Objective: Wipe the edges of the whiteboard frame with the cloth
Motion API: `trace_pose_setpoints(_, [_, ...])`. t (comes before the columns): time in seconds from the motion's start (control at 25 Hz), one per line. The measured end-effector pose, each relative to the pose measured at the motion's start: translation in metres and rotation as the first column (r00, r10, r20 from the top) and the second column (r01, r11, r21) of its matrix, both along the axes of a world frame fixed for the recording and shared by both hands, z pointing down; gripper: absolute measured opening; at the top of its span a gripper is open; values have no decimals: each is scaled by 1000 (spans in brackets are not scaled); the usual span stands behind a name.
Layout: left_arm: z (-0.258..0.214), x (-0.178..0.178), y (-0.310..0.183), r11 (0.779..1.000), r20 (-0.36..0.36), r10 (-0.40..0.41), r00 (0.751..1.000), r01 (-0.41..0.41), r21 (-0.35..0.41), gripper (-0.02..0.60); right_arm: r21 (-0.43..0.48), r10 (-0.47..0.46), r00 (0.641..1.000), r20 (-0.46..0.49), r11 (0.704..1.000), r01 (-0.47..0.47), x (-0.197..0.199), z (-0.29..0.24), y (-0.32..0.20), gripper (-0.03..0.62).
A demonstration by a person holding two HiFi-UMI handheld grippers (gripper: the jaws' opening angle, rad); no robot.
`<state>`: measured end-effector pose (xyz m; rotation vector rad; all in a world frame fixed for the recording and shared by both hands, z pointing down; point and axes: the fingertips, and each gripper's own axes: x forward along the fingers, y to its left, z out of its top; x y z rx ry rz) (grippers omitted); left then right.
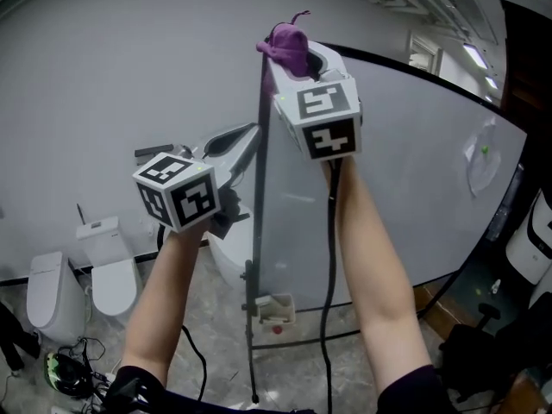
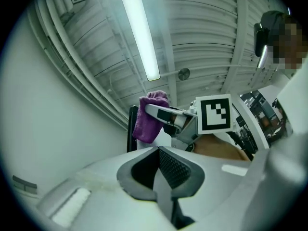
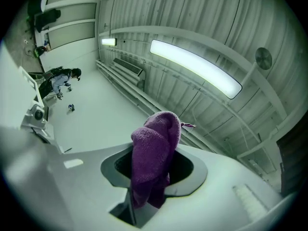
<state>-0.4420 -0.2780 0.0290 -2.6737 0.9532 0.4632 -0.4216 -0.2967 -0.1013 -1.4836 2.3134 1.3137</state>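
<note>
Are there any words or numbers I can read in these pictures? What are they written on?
No words or numbers can be read anywhere.
Left gripper cube and right gripper cube: only black-and-white square patterns, no letters.
Clear sleeve hanging on the whiteboard: anything on it is too small to read.

No words or numbers are showing clearly enough to read. The cube point(image 1: 178, 192) on the left gripper point(image 1: 248, 136) and the cube point(image 1: 319, 119) on the right gripper point(image 1: 295, 52) are showing only black-and-white square patterns, not letters.
</note>
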Motion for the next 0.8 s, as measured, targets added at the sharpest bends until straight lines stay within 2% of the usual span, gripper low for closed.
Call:
trace_pose_setpoints(0.24, [-21, 10, -16, 1000, 0, -28, 1000, 28, 1, 2, -16, 21, 999, -42, 1000, -22, -9, -23, -8, 143])
trace_pose_setpoints(0.56, [-73, 11, -20, 997, -33, -59, 998, 61, 50, 2, -3, 72, 995, -75, 997, -73, -3, -36, -14, 144])
trace_pose_setpoints(0.8, [-74, 8, -21, 996, -45, -70, 996, 72, 44, 2, -39, 69, 996, -51, 997, -71, 0, -39, -19, 144])
